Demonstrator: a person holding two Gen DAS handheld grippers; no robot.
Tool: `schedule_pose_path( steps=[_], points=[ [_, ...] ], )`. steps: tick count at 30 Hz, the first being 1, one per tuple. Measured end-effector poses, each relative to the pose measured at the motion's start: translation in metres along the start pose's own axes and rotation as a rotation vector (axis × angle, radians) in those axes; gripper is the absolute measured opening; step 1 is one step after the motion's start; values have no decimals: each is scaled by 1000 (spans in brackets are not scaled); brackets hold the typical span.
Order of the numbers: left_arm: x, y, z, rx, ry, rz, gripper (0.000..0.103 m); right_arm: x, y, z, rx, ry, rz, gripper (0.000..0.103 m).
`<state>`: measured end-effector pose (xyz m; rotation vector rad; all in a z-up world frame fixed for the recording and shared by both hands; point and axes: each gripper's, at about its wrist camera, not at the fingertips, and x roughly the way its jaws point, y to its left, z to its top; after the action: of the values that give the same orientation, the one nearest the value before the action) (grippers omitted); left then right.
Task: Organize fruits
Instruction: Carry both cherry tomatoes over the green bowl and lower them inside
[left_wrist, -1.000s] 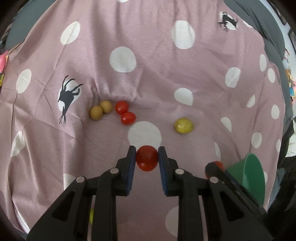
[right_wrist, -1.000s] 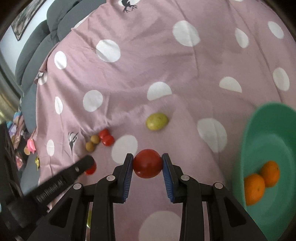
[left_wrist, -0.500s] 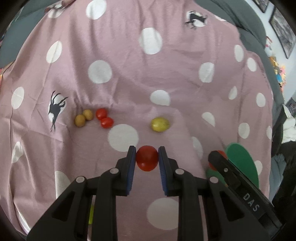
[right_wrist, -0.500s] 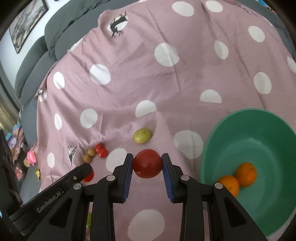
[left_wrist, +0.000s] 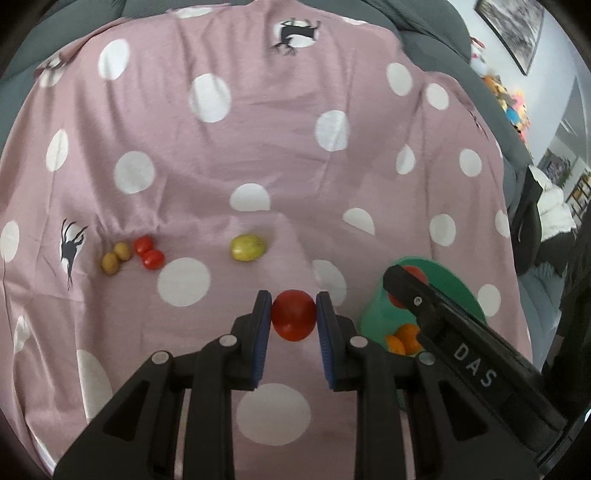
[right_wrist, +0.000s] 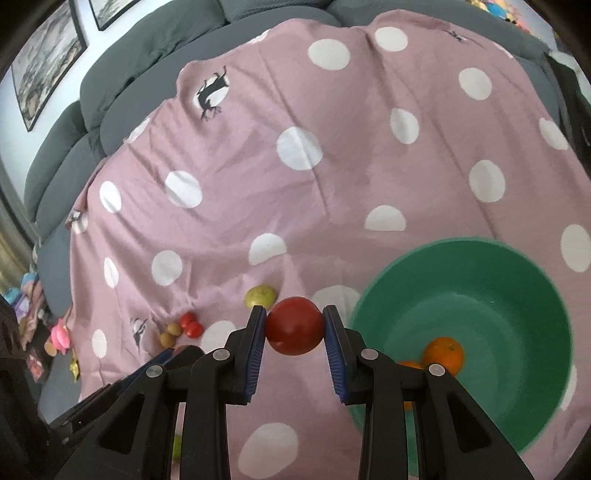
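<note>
Pink polka-dot cloth (left_wrist: 258, 147) is covering the whole grey sofa (right_wrist: 74, 147) and carrying everything else. Sitting on it at the right is a green bowl (right_wrist: 517, 280), with two oranges (right_wrist: 443, 354) lying together near its bottom. The right gripper (right_wrist: 294, 326) is hanging just left of the bowl's rim, its blue-padded fingers (right_wrist: 255, 343) clamping a red tomato (right_wrist: 294, 325) between them. The left gripper (left_wrist: 293, 319) is pinching a second red tomato (left_wrist: 293, 319) in the same way, above the cloth and just left of the bowl. In the left wrist view the right gripper's black arm is crossing in front of the bowl, with its tomato showing over the near part of the bowl. A yellow-green fruit (left_wrist: 248, 247) is resting on the cloth beyond both grippers. Further left, two small red cherry tomatoes (left_wrist: 147, 253) are touching each other, and just beside them two small brownish-yellow fruits (left_wrist: 115, 256) are lying together as well, next to a black horse print (left_wrist: 72, 243).
</note>
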<state>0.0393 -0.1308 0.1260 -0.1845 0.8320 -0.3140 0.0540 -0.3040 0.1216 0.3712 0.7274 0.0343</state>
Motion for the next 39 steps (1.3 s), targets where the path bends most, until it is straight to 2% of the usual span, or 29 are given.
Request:
schedule_pose_path(
  steps=[3, 11, 21, 28, 39],
  points=[
    [3, -8, 0, 15, 12, -32, 24, -5, -8, 1, 15, -15, -40, 34],
    [12, -26, 1, 48, 22, -56, 24, -23, -40, 7, 75, -61, -125, 34],
    [31, -61, -5, 103, 70, -137, 24, -38, -74, 11, 129, -92, -223, 34],
    [44, -84, -17, 157, 120, -212, 24, -43, -100, 9, 181, -89, -283, 34],
    [64, -99, -25, 177, 172, -225, 24, -34, -123, 5, 218, -33, -312, 34]
  ],
)
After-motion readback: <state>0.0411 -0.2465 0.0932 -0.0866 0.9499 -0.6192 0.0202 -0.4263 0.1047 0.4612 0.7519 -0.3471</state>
